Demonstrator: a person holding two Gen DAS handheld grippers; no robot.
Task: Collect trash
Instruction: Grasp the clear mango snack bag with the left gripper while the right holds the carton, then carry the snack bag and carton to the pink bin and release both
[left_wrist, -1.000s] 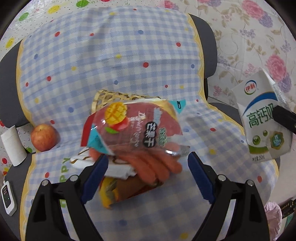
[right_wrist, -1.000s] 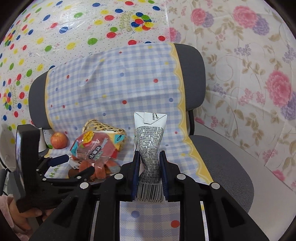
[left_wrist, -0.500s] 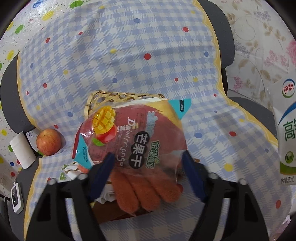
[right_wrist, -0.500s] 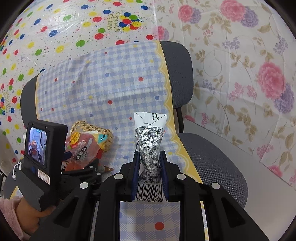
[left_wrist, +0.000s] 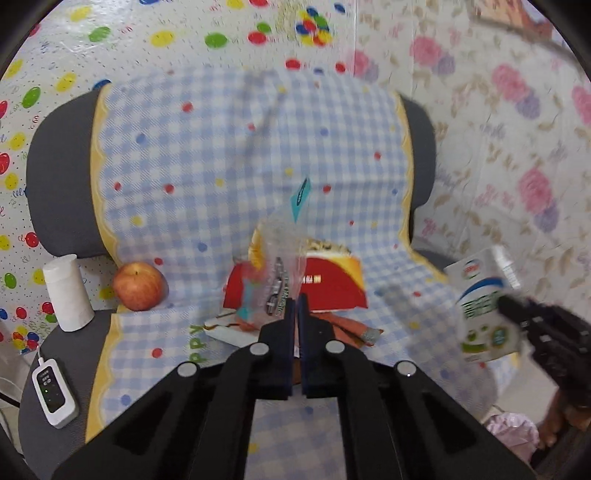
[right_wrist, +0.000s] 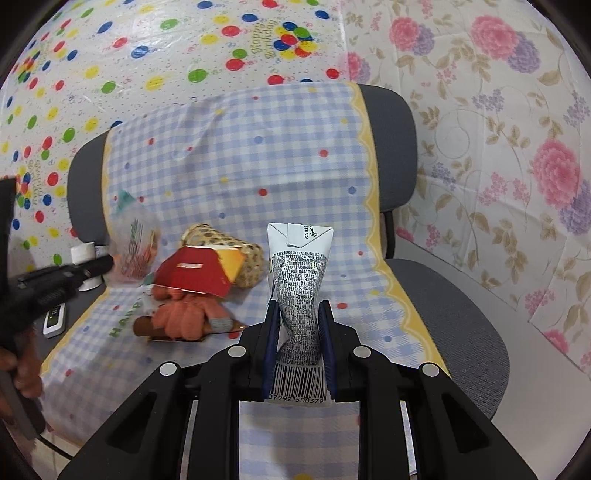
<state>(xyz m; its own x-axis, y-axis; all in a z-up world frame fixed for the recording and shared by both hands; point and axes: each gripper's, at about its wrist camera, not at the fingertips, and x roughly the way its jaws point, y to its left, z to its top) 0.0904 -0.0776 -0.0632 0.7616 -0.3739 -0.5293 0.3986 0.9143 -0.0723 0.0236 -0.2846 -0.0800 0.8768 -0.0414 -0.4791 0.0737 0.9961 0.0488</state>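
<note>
Left wrist view: left gripper (left_wrist: 296, 301) jaws pressed together, pinching the lower edge of a clear snack bag (left_wrist: 277, 266), blurred, bag lifted just above the red box (left_wrist: 325, 284). Teal corner tab of the bag sticking up against the checked cloth (left_wrist: 229, 155). Behind the red box, a woven basket (left_wrist: 327, 246), only its rim showing. In front of the red box, an orange plush toy (left_wrist: 347, 326) flat on the cloth. Left of the red box, well apart, an apple (left_wrist: 138, 285); further left, a white roll (left_wrist: 66, 292) upright at the chair (left_wrist: 55, 166) edge, and a small white device (left_wrist: 53, 387) on the grey seat. Right of the red box, milk carton (left_wrist: 484, 306) in the air, clamped by the right gripper (left_wrist: 517, 314), blurred. Right wrist view: right gripper (right_wrist: 298, 325) closed on the milk carton (right_wrist: 299, 288), squeezing its waist, carton upright, barcode end nearest the camera, folded top away. Left of the carton, red box (right_wrist: 195, 273) leaning on the basket (right_wrist: 236, 258), plush toy (right_wrist: 184, 314) in front of it. Further left, left gripper (right_wrist: 107, 264) holding the snack bag (right_wrist: 133, 240) up off the cloth (right_wrist: 258, 166). Hand (right_wrist: 22, 369) at the left edge.
</note>
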